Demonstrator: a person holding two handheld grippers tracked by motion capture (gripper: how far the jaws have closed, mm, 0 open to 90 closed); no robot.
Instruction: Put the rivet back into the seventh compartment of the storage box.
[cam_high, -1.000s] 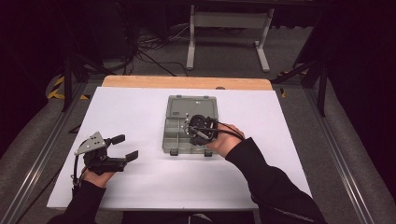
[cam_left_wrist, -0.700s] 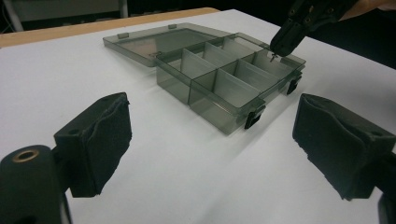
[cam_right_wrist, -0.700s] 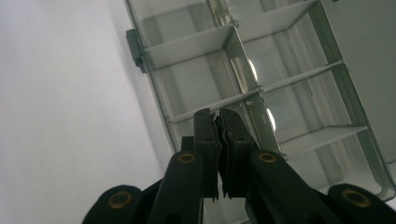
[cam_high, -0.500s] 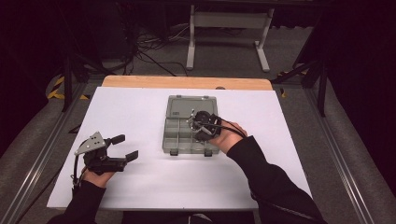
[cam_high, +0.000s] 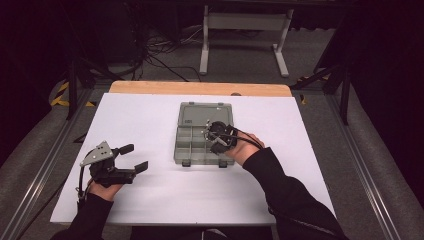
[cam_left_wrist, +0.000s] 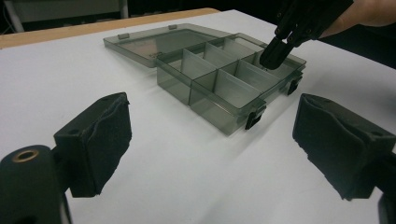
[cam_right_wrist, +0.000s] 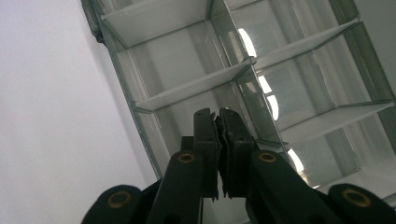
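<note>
Smoky grey plastic makes the compartment box (cam_high: 204, 141), which lies open in the middle of the white table (cam_high: 150, 210), its lid (cam_high: 205, 112) folded flat toward the far edge. The right gripper (cam_high: 216, 136) hangs directly over the box, on the side nearer to the person's right, and points down into it. Its jaws are pressed together, and I cannot see any object between them. In the right gripper view the closed tips (cam_right_wrist: 218, 122) stand just above a thin divider wall (cam_right_wrist: 194, 86), with empty compartments on each side, so the tips are nearly on the border of two cells. The dividers run across the box, and the long axis of the box runs left to right as the person sees it.

The left gripper (cam_high: 131, 157) is well apart, low near the front left of the table, with its jaws spread wide and nothing between the pads (cam_left_wrist: 100, 140). The box lies ahead of it and to its right.

In my judgement the right hand is much nearer, and the next move depends on which side of the divider the tips go down.
</note>
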